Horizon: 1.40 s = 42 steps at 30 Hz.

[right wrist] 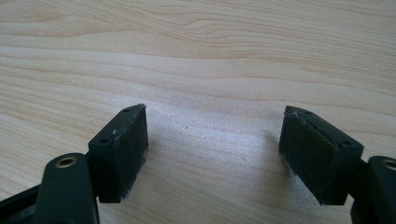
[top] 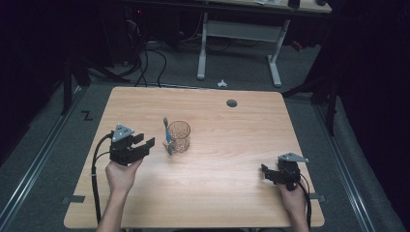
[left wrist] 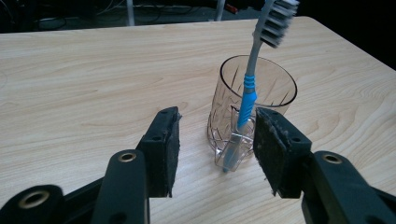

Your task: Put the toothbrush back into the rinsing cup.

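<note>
The left gripper point(top: 146, 141) sat on the left half of the wooden table point(top: 227, 193), held in the person's left hand point(top: 121, 175), its two jaws parted and pointing toward the glass point(top: 179, 137) that stood just beside it, near the middle of the table. Nothing was between those jaws: in the left gripper view the left gripper point(left wrist: 217, 149) framed bare wood in front of the glass point(left wrist: 247, 112), with both pads short of it and touching nothing. And there was the toothbrush point(top: 167, 136), blue and grey, propped on the outside of the glass on the side facing that gripper, its handle end down on the table and its bristle head up above the rim. The left gripper view showed the toothbrush point(left wrist: 246, 100) leaning against the near wall of the glass, the head tipped up and to the right. Over on the right, well apart from all that, the right gripper point(top: 265, 172) rested low near the table's right front corner in the right hand point(top: 292, 195). The right gripper point(right wrist: 215, 156) stood wide open over bare wood, holding nothing.
</note>
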{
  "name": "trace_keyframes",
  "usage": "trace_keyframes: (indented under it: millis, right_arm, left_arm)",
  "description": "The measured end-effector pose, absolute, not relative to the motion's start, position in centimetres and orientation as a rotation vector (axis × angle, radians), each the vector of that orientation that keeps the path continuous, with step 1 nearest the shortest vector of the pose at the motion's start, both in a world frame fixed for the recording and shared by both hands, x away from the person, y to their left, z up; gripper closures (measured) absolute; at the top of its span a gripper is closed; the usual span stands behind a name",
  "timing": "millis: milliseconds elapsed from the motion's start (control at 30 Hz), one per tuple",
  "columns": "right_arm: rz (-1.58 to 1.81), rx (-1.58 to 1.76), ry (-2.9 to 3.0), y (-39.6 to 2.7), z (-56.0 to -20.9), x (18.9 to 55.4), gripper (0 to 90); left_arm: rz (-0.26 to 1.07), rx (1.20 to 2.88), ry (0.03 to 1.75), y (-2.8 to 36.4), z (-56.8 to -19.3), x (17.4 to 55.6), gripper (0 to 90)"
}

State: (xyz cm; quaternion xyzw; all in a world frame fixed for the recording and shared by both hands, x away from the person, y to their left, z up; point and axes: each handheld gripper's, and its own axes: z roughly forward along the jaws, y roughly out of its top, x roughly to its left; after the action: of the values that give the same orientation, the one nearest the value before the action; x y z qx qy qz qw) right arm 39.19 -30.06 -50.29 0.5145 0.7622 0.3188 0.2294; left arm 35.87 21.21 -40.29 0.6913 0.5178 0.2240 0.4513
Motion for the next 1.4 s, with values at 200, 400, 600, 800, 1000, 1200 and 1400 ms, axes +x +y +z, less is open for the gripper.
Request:
trace_keyframes:
  millis: [200,400,600,800,1000,1200,1400]
  right_arm:
    - [0.878,1.416,2.098,-30.1,-50.3,39.2,24.2]
    - [0.877,1.416,2.098,-30.1,-50.3,39.2,24.2]
    - [0.878,1.416,2.098,-30.1,-50.3,39.2,24.2]
    - [0.877,1.416,2.098,-30.1,-50.3,39.2,24.2]
    - [0.878,1.416,2.098,-30.1,-50.3,39.2,24.2]
    - [0.877,1.416,2.098,-30.1,-50.3,39.2,24.2]
    - [0.877,1.416,2.098,-30.1,-50.3,39.2,24.2]
  left_arm:
    - [0.559,1.712,1.286,21.4,-40.5,35.4,51.1]
    - [0.562,1.699,1.3,21.8,-40.8,34.9,51.1]
    - [0.556,1.696,1.31,22.1,-41.1,34.5,51.0]
    - [0.557,1.693,1.318,22.3,-41.4,34.3,51.0]
    - [0.558,1.69,1.327,22.6,-41.5,33.9,51.0]
    - [0.554,1.688,1.344,22.9,-42.1,33.5,51.0]
    - [0.552,1.68,1.355,23.1,-42.4,33.2,50.9]
